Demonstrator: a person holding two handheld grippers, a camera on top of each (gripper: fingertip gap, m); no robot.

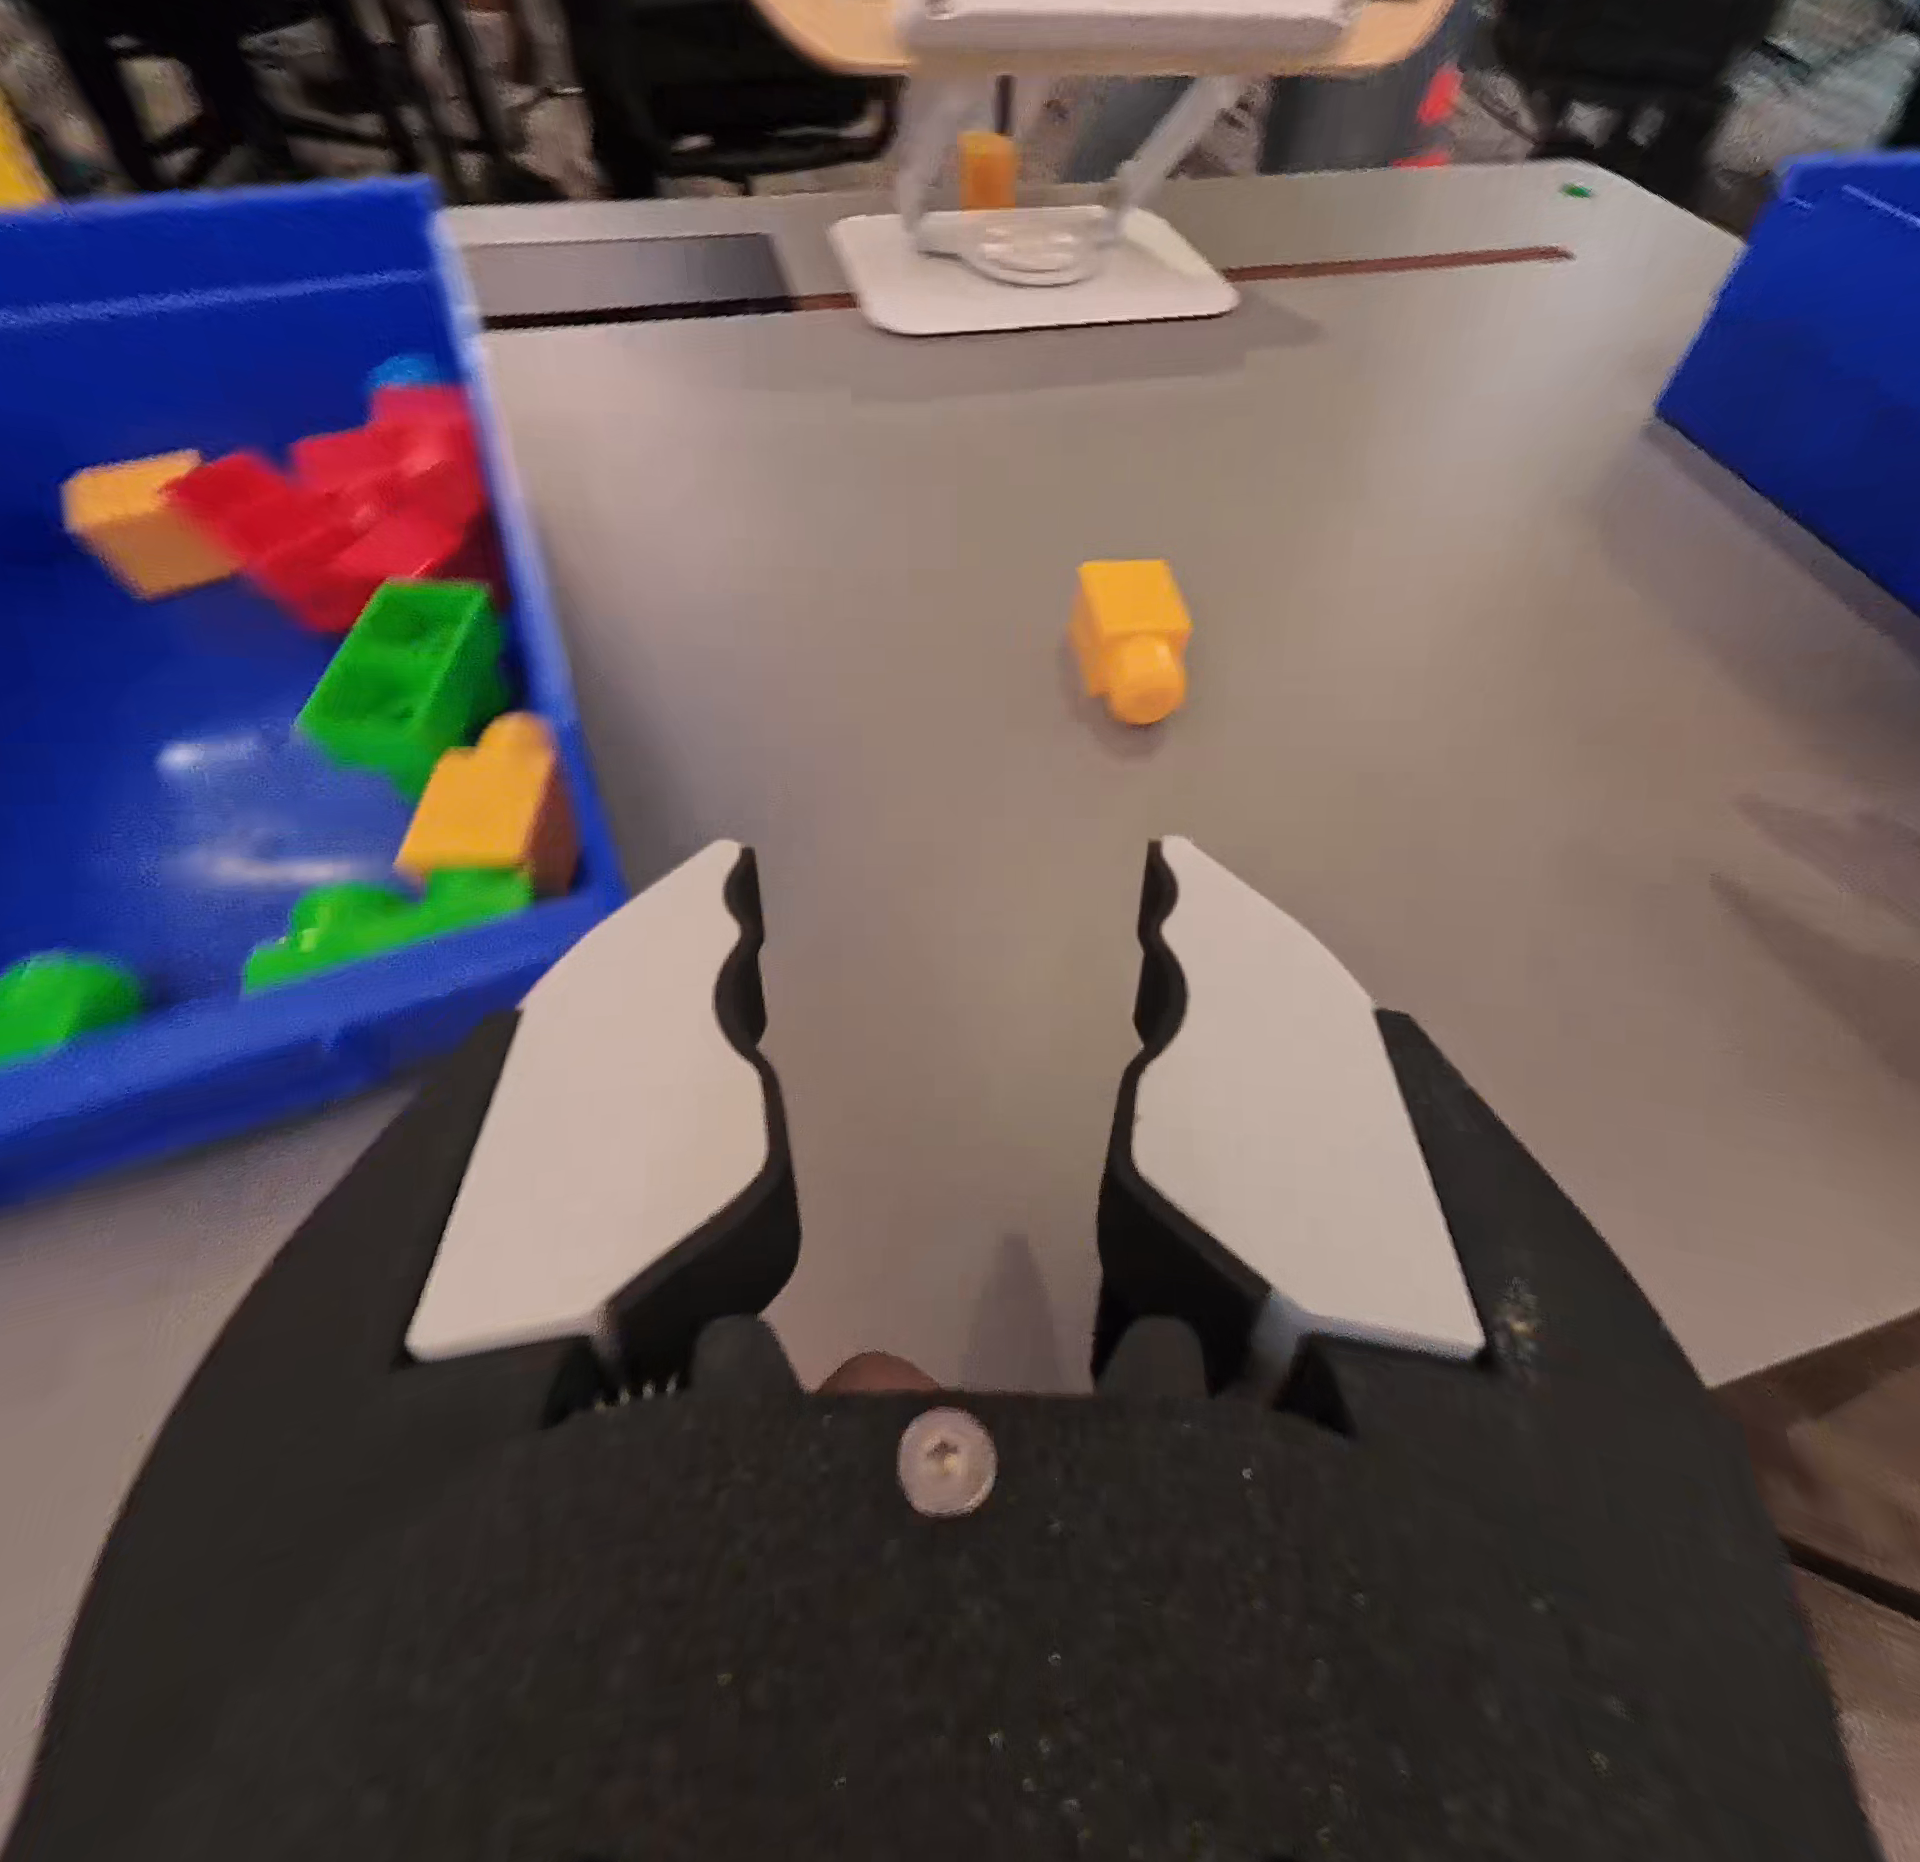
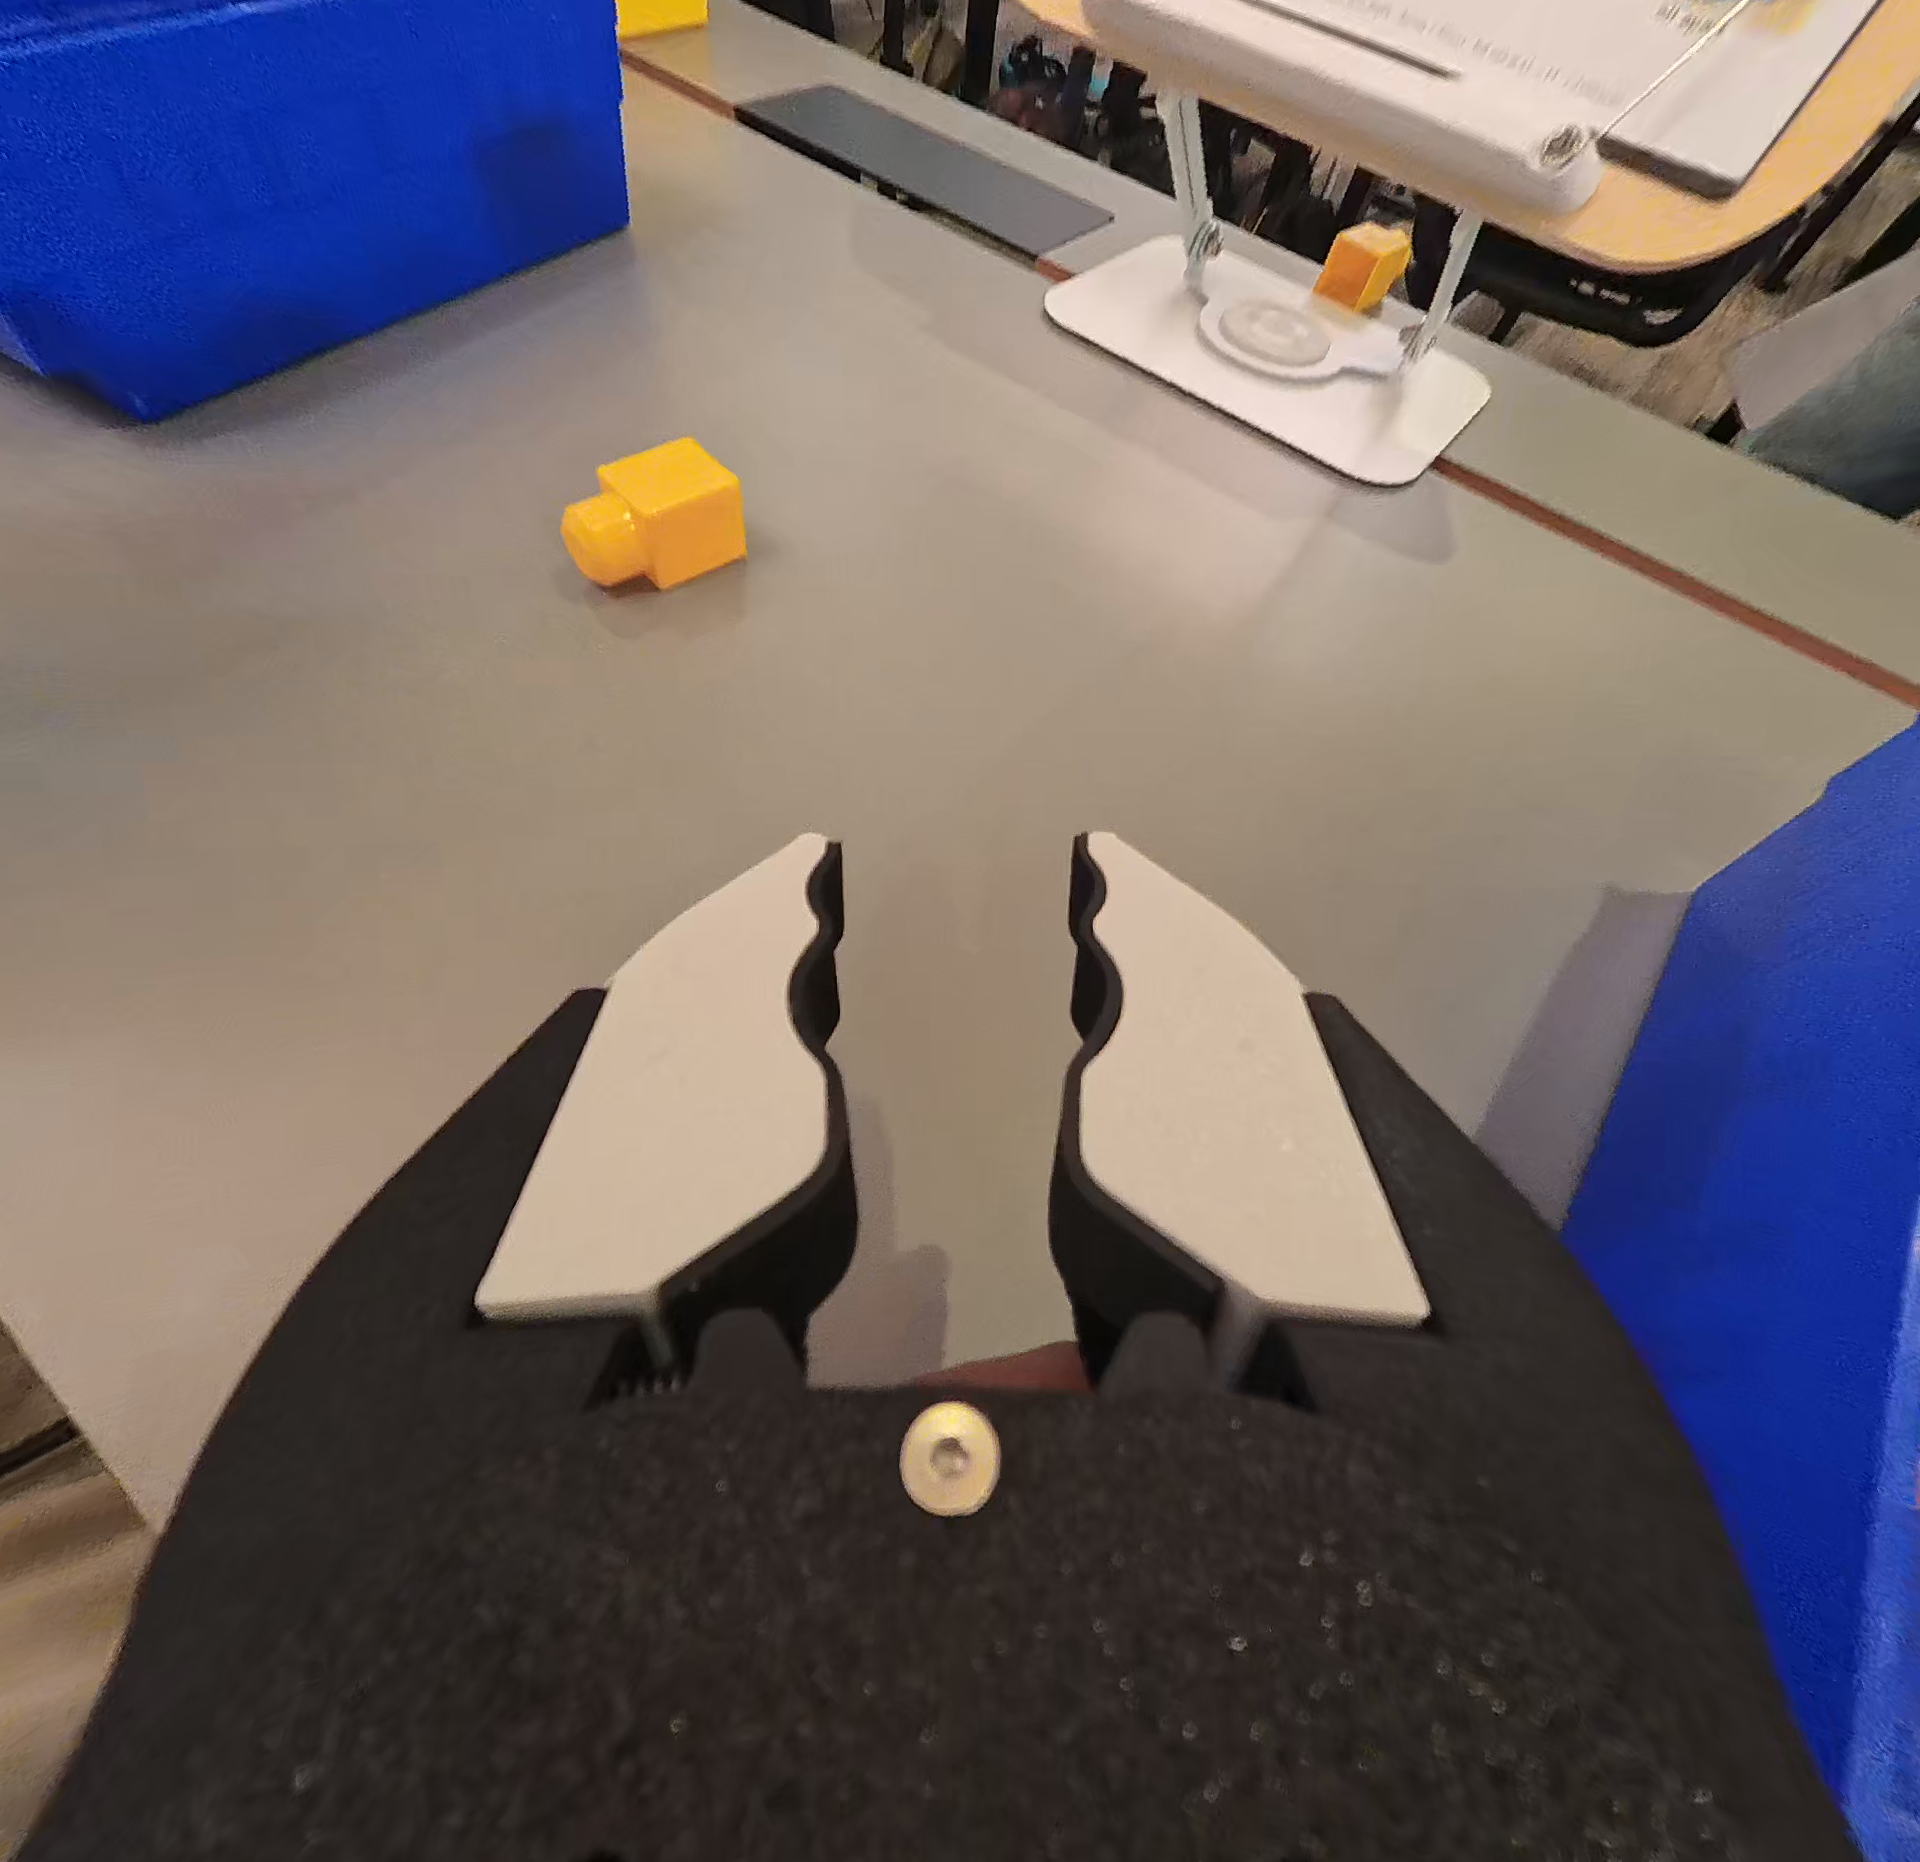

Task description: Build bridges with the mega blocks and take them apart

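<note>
A small yellow one-stud block (image 1: 1130,636) lies on its side on the grey table (image 1: 1351,773), stud pointing toward me. It also shows in the right wrist view (image 2: 657,516), ahead and to the left. My left gripper (image 1: 948,856) is open and empty, hovering a short way in front of the block. My right gripper (image 2: 956,848) is open and empty, to the right of the block. A blue bin (image 1: 270,1043) at the left holds several red, green and yellow blocks (image 1: 405,669).
A white stand (image 1: 1039,274) holding a board stands at the back middle, with another yellow block (image 1: 985,169) behind it; the stand shows in the right wrist view (image 2: 1268,368) too. A second blue bin (image 1: 1808,358) is at the right and close beside my right gripper (image 2: 1766,1189).
</note>
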